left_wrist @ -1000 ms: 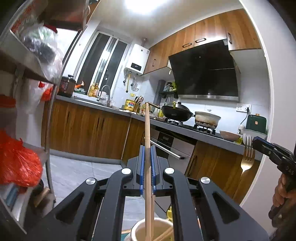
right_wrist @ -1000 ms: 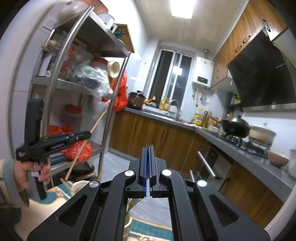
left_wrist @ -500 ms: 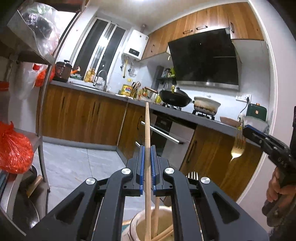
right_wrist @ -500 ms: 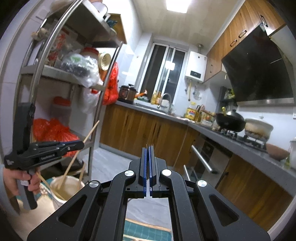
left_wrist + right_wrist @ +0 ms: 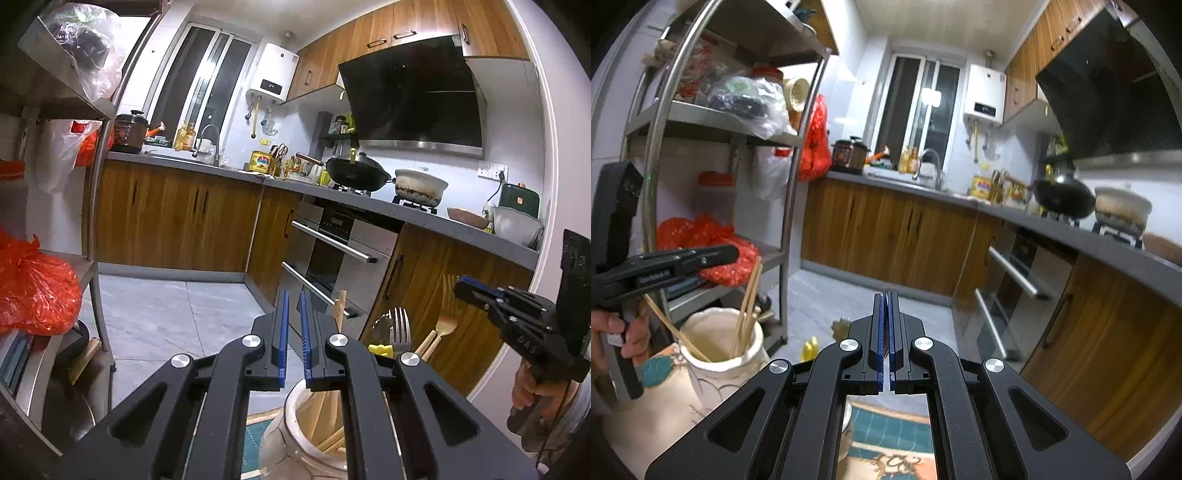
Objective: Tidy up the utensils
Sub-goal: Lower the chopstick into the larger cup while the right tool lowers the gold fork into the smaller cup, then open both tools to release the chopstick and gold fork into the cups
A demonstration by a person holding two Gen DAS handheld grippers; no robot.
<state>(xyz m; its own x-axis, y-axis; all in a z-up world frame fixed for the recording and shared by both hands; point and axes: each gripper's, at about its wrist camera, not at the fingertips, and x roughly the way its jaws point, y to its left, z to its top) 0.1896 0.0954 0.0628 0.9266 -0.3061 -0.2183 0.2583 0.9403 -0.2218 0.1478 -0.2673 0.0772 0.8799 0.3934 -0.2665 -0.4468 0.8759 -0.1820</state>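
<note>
your left gripper (image 5: 292, 332) sits with its jaws slightly apart and empty, right over the cream jar (image 5: 720, 354) where the chopsticks (image 5: 748, 306) stand. your right gripper (image 5: 466, 283) pinches the gold fork (image 5: 445, 321) just beyond the rim. bring it down handle first, beside the silver fork (image 5: 400, 326).

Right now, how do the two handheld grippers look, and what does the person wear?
Both the left gripper and the right gripper are matte black, with blue ribbed pads and silver pivot screws. The pistol-style handles carry small embossed lettering. A grey sleeve shows at the right wrist.
</note>
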